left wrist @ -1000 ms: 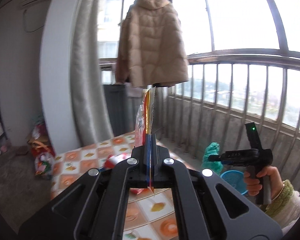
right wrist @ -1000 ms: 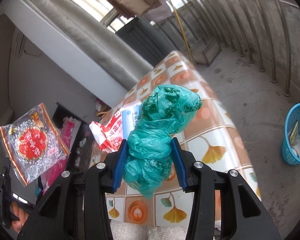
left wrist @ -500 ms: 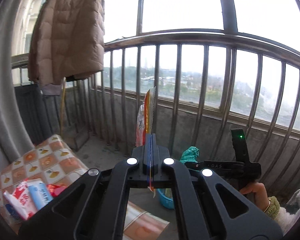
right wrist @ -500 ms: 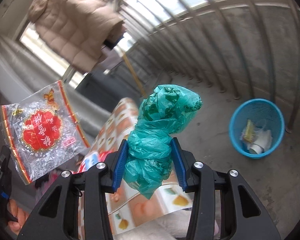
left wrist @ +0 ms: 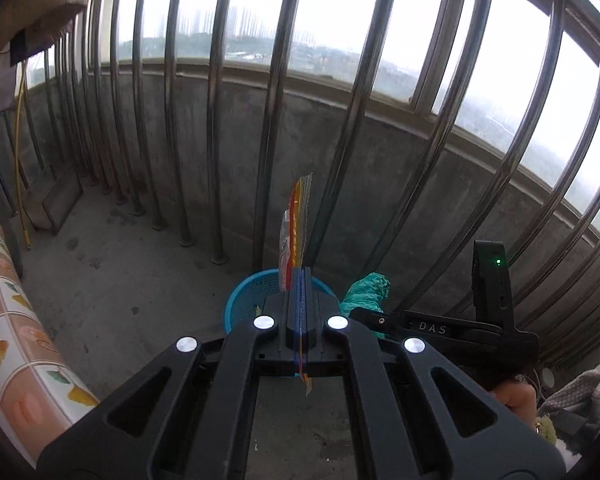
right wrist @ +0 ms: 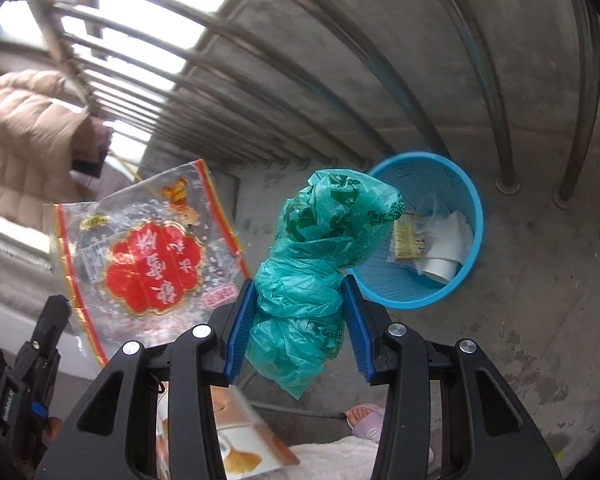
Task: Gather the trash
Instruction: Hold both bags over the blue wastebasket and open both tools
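Left gripper (left wrist: 301, 280) fully closed on clear red-printed plastic wrapper (right wrist: 148, 256); right gripper (right wrist: 300, 328) part-open, clamping crumpled green plastic bag (right wrist: 320, 240); only right view shows trash inside blue plastic basket (right wrist: 470, 248)

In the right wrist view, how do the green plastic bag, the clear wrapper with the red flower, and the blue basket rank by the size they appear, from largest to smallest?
1. Clear wrapper
2. Green plastic bag
3. Blue basket

The wrapper and the bag look nearly alike, so their order is unsure. Both are held close to the camera, while the basket stands farther away on the floor, so true sizes may differ.
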Demonstrator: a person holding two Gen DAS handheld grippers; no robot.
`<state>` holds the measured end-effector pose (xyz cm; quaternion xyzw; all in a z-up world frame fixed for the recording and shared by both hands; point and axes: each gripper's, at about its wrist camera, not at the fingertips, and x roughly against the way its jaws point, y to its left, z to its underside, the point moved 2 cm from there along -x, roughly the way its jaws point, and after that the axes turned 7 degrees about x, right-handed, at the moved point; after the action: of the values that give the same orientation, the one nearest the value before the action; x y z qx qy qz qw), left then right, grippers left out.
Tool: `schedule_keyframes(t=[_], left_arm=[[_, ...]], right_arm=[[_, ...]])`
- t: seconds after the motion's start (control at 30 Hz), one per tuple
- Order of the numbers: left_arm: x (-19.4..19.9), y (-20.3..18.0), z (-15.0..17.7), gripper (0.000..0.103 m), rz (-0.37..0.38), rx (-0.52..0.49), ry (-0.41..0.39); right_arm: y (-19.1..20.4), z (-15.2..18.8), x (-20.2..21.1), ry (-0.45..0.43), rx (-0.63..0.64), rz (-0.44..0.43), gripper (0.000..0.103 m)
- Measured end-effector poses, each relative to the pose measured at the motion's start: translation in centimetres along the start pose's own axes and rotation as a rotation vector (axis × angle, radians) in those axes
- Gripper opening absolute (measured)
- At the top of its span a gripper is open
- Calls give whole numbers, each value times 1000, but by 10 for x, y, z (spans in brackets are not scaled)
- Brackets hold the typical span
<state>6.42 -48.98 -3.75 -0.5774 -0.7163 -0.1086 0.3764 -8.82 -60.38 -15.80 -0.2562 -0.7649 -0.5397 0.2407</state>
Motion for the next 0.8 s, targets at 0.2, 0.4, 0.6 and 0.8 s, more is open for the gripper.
schedule_keyframes(t=[0.2,0.4,0.6,0.8], left_arm=[[-83,10,-2,0,25,35,139],[-149,31,12,18,-9,92,329],[-145,46,16,42,-73,130,332],[-94,40,1,55,-125,96,225]], right_arm=[[-38,-16,-50,32,-73,31,43],[-79,-35,-99,34,-141,106,69],[-108,-33,-136,141,-143,198,71],[-94,-28,-111,86,-127,188,74]])
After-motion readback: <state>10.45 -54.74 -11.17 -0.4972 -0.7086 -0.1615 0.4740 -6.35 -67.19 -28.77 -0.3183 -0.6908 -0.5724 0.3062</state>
